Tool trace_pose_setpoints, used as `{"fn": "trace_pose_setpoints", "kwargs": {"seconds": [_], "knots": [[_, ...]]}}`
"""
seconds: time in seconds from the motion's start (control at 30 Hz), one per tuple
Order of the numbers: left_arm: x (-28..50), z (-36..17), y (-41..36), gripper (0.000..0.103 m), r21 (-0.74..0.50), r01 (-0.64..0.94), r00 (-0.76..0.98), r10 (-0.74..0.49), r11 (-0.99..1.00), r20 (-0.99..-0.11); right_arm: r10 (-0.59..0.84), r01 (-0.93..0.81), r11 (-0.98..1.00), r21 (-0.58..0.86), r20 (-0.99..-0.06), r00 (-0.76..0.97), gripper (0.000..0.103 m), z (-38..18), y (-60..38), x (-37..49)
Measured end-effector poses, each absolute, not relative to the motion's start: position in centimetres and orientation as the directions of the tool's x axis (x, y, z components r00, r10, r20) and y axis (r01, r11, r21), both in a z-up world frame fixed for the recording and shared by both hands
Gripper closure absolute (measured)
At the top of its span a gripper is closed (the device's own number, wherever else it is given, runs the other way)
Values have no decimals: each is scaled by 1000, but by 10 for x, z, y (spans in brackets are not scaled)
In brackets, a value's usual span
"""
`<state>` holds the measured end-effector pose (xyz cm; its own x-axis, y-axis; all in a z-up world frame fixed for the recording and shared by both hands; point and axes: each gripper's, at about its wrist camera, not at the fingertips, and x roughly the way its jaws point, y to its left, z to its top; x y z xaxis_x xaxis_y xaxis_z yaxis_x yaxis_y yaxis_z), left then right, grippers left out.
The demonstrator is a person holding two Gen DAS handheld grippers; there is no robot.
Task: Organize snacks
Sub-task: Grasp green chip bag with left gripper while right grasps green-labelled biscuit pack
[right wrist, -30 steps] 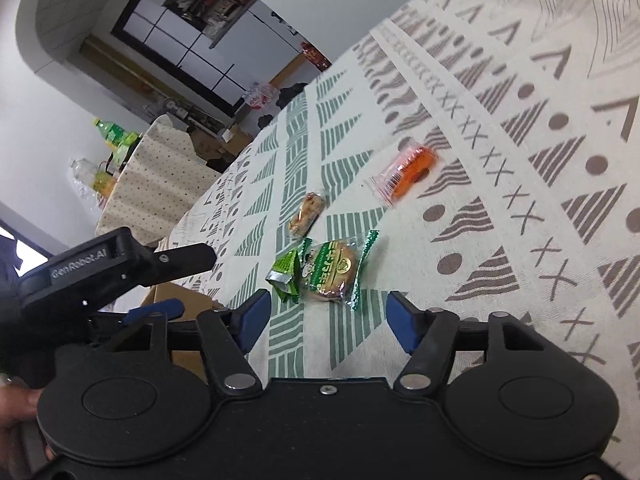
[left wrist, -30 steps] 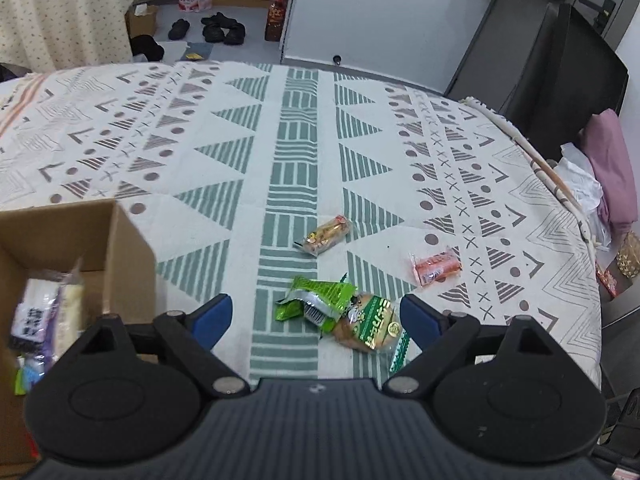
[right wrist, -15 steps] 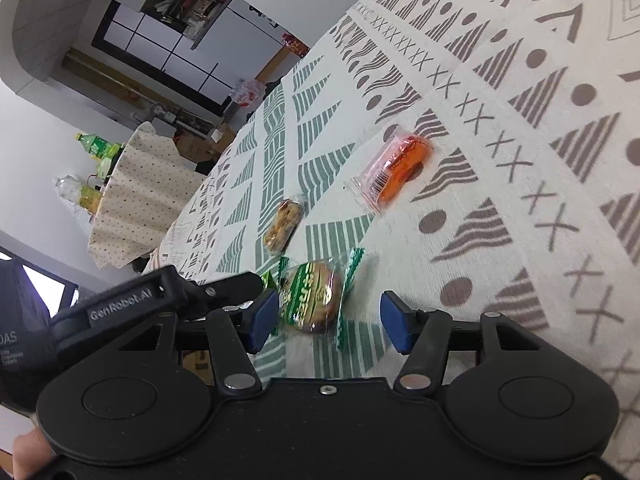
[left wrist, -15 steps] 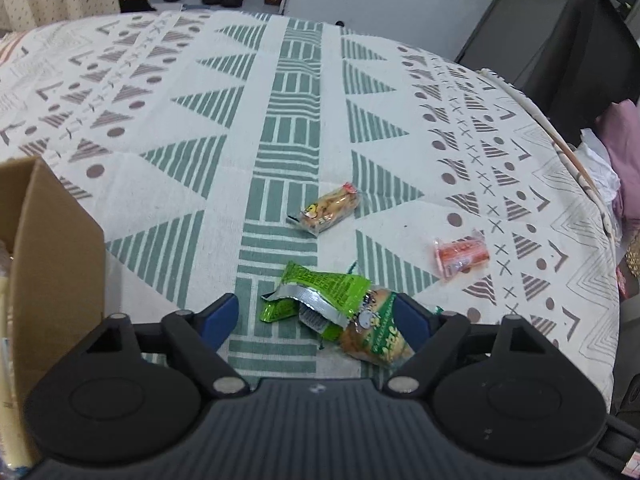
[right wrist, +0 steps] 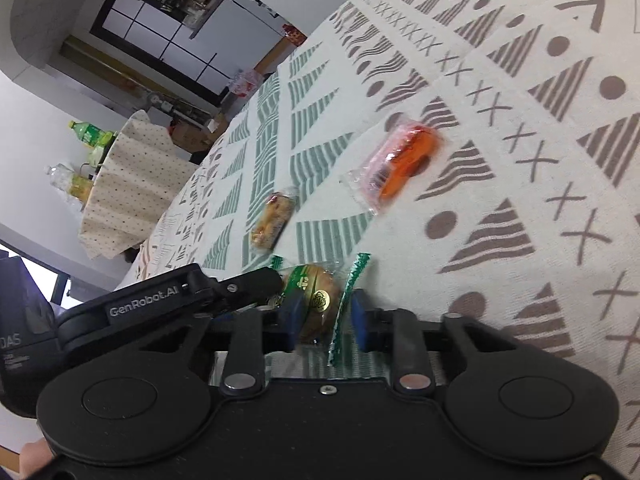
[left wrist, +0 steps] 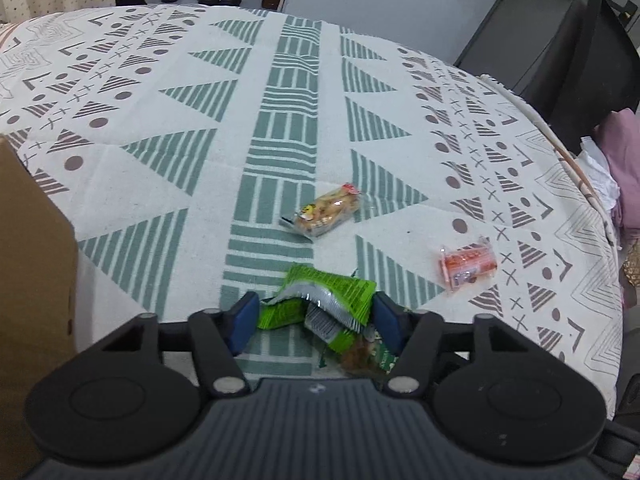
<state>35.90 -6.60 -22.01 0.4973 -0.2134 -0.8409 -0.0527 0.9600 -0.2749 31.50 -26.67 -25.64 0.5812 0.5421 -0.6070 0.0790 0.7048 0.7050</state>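
My left gripper (left wrist: 314,316) straddles a crumpled green snack packet (left wrist: 326,298) on the patterned tablecloth, its blue pads at the packet's two ends; a firm grip cannot be told. My right gripper (right wrist: 324,312) has its pads close around a round cake in a green-edged clear wrapper (right wrist: 316,298), touching or nearly so. The cake also shows in the left wrist view (left wrist: 366,354), under the green packet. A yellow biscuit pack (left wrist: 326,212) (right wrist: 272,218) and an orange-red pack (left wrist: 468,264) (right wrist: 400,160) lie further out.
A cardboard box (left wrist: 32,280) stands at the left of the left wrist view. The left gripper's body (right wrist: 160,300) sits just left of the right one. The table edge (left wrist: 576,168) runs along the right, with a dark chair (left wrist: 580,60) beyond.
Both grippers have moved forward and down onto the snack pile. Both jaws have narrowed, the left around the green packet, the right around the wrapped cake. The box has slid out to the left.
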Motion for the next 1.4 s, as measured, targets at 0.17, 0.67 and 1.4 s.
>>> {"fn": "trace_pose_setpoints", "kwargs": {"seconds": [0.17, 0.67, 1.4], "knots": [[352, -212, -70, 50, -269, -45, 510, -210, 962, -834, 524, 88, 716, 693, -616, 588, 88, -252, -270, 308], [311, -174, -67, 51, -272, -51, 566, -197, 961, -800, 495, 29, 725, 689, -550, 673, 100, -211, -284, 274], [295, -168, -47, 51, -238, -121, 529, -140, 964, -837, 349, -38, 895, 445, -643, 682, 12, -206, -249, 280]]}}
